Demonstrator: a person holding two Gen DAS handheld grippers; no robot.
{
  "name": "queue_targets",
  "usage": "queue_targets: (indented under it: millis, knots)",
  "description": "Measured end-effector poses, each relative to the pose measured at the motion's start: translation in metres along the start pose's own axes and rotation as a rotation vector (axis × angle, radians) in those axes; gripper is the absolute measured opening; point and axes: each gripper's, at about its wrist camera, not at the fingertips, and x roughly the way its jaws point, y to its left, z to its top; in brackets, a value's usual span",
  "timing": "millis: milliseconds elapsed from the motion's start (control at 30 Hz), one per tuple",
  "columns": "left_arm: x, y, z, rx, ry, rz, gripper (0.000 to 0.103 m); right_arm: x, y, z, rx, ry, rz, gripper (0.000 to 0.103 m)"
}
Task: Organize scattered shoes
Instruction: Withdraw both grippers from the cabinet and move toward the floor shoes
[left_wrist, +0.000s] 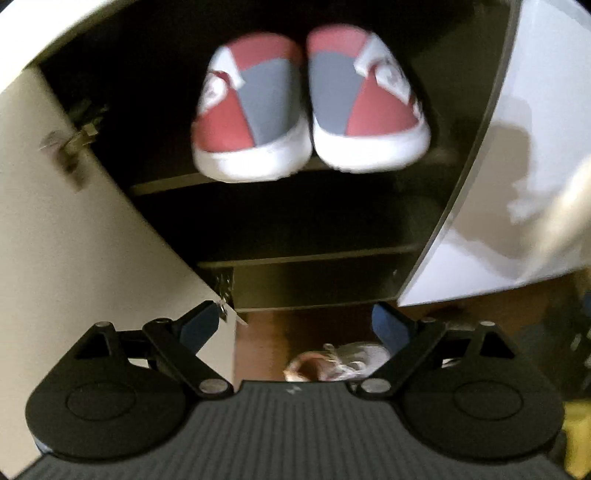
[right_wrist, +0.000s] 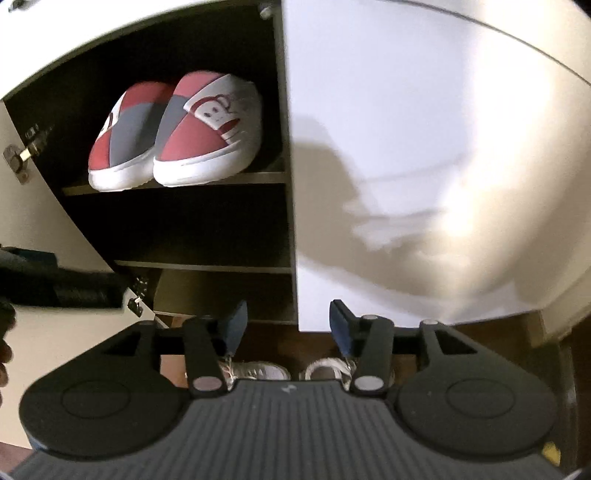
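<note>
Two red, grey and white slippers stand side by side on the upper shelf of an open shoe cabinet, the left slipper (left_wrist: 251, 110) beside the right slipper (left_wrist: 365, 103), toes at the shelf's front edge. The right wrist view shows the same left slipper (right_wrist: 125, 136) and right slipper (right_wrist: 210, 129) with its cartoon face. My left gripper (left_wrist: 295, 325) hangs open below the cabinet with nothing between its fingers. My right gripper (right_wrist: 288, 325) is open too, jaws partly spread and empty. Pale sneakers lie on the floor below: one sneaker (left_wrist: 340, 362) under the left gripper, a pair (right_wrist: 258, 369) under the right.
The cabinet's lower shelves (right_wrist: 207, 229) are dark and bare. Its left door (left_wrist: 74, 240) stands swung open, hinges (right_wrist: 22, 155) showing. The closed white right door (right_wrist: 424, 166) fills the right side. Brown wooden floor (left_wrist: 266, 339) lies below. The other gripper's dark body (right_wrist: 55, 284) shows at far left.
</note>
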Motion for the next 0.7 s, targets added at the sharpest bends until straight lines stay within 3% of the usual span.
queue_targets:
  millis: [100, 400, 700]
  knots:
    - [-0.029, -0.004, -0.007, -0.052, 0.005, 0.031, 0.092, -0.023, -0.001, 0.0, -0.031, -0.039, 0.006, 0.061]
    - [-0.109, -0.035, -0.052, -0.061, -0.089, 0.091, 0.092, -0.081, -0.02, -0.012, -0.08, -0.181, 0.064, 0.069]
    - [-0.199, -0.106, -0.112, -0.011, -0.141, 0.111, 0.092, -0.185, -0.1, -0.066, -0.014, -0.237, 0.063, 0.073]
